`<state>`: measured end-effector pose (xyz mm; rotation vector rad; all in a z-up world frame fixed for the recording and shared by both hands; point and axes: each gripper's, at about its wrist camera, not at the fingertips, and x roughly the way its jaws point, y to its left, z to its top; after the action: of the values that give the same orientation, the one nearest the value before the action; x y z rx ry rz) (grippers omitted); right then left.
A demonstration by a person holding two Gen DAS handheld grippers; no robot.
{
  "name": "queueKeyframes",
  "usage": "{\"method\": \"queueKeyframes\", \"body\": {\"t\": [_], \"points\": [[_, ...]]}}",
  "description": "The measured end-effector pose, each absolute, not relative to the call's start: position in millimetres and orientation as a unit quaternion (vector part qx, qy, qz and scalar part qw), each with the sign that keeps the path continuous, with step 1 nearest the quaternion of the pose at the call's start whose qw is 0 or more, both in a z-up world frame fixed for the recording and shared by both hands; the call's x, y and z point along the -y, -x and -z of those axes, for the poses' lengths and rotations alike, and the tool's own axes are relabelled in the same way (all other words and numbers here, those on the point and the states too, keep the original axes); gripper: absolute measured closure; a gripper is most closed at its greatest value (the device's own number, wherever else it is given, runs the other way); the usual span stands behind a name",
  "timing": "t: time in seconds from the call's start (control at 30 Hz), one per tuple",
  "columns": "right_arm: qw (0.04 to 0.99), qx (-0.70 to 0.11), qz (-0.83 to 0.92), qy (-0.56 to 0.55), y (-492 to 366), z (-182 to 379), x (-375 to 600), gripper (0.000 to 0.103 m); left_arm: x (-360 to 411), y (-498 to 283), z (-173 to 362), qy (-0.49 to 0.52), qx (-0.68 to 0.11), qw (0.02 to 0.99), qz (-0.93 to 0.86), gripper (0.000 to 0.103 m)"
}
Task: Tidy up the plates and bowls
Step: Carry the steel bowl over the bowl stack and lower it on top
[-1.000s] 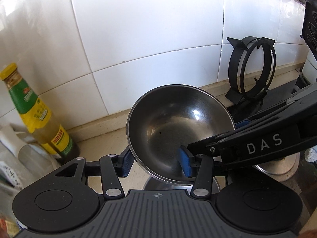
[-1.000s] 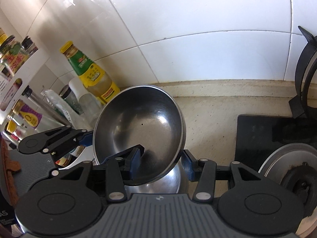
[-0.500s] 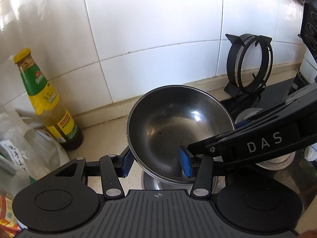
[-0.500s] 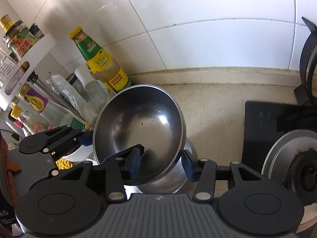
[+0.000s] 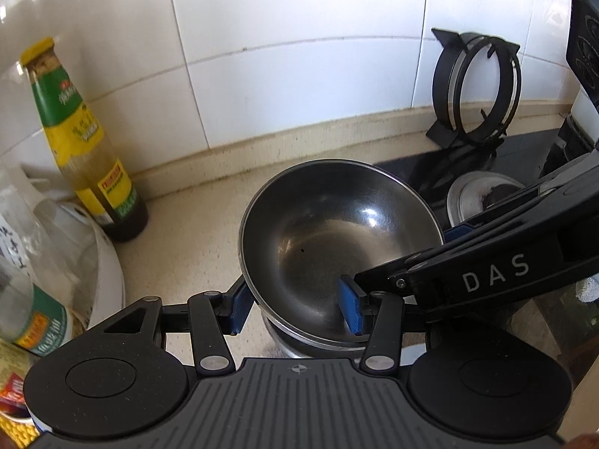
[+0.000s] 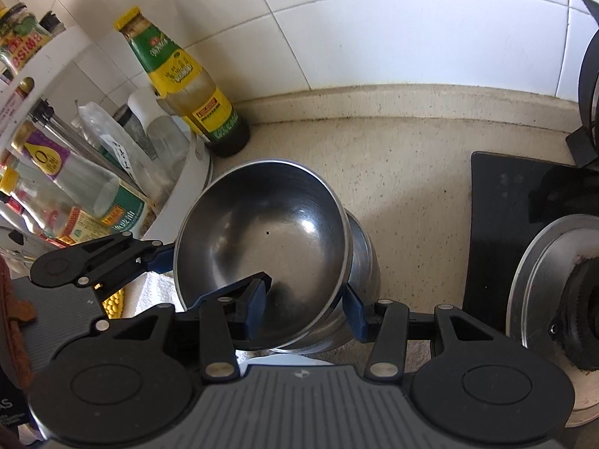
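A steel bowl (image 5: 337,232) is held tilted by both grippers, just above a stack of steel bowls (image 6: 359,258) on the counter. My left gripper (image 5: 295,307) is shut on the bowl's near rim, one blue pad inside and one outside. My right gripper (image 6: 307,307) is shut on the bowl's rim (image 6: 262,247) in the same way. The right gripper's arm (image 5: 486,273) crosses the left wrist view from the right. The stack shows below the bowl in the left wrist view (image 5: 295,348). A white plate edge (image 6: 284,359) shows under the right gripper.
A sauce bottle (image 5: 82,142) with a yellow cap stands at the wall on the left, also in the right wrist view (image 6: 187,86). A white rack of bottles (image 6: 75,172) fills the left. A black hob (image 6: 498,232) with a burner (image 6: 554,284) and a leaning pan support (image 5: 475,86) lie to the right.
Both grippers have lowered the bowl toward the counter. More of the counter and the stack below shows now. The grip on the bowl is the same.
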<state>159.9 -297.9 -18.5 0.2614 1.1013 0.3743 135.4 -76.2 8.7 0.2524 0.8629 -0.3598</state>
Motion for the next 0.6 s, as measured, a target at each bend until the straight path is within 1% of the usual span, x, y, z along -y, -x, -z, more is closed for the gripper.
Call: {"method": "queueKeyframes", "body": {"t": [0.6], "points": [[0.822, -0.528, -0.181, -0.11, -164.1, 22.5, 290.2, 0.051, 74.2, -136.3, -0.8, -0.123, -0.422, 0.883, 0.163, 0.045]]}}
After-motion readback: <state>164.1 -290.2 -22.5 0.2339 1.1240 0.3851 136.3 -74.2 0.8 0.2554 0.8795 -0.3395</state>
